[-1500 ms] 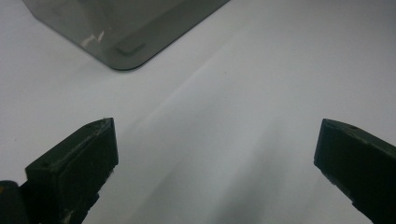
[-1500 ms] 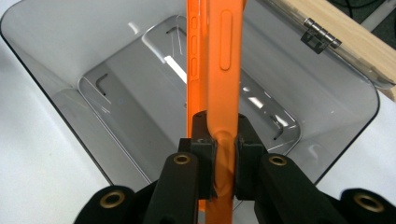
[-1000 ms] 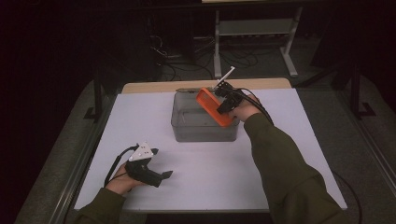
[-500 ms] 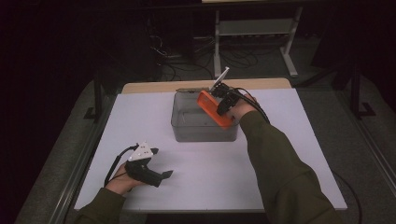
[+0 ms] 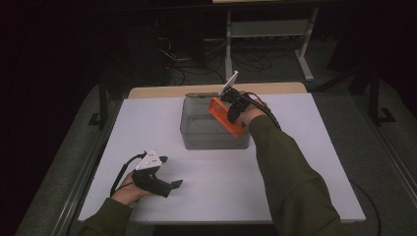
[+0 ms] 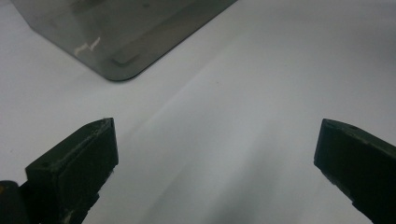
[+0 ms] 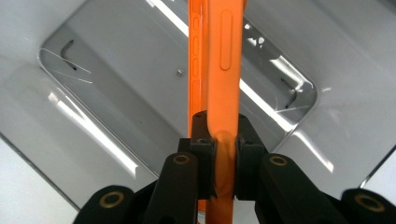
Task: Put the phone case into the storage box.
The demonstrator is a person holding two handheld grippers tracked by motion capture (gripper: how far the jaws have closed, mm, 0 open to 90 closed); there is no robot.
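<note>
A flat orange case [image 5: 225, 116], like a phone cover with side buttons, hangs edge-on over the open clear grey bin [image 5: 196, 136]. My right gripper [image 5: 232, 104] is shut on it, and in the right gripper view the pads pinch the orange case [image 7: 219, 93] between them [image 7: 219, 154] above the bin's floor [image 7: 116, 93]. My left gripper [image 5: 169, 173] rests on the white table near the front left, jaws wide apart [image 6: 215, 154] with nothing between them. A corner of the bin [image 6: 121, 42] lies ahead of it.
The white tabletop [image 5: 305, 162] stretches around the bin, with a wooden strip [image 5: 162, 91] along its far edge. Beyond the table stand a metal frame [image 5: 265, 34] and loose cables on a dark floor. The right forearm in a green sleeve [image 5: 290, 182] crosses the table's right half.
The right gripper with the orange case has shifted slightly over the bin and tilted a little. The left gripper has stayed where it was.
</note>
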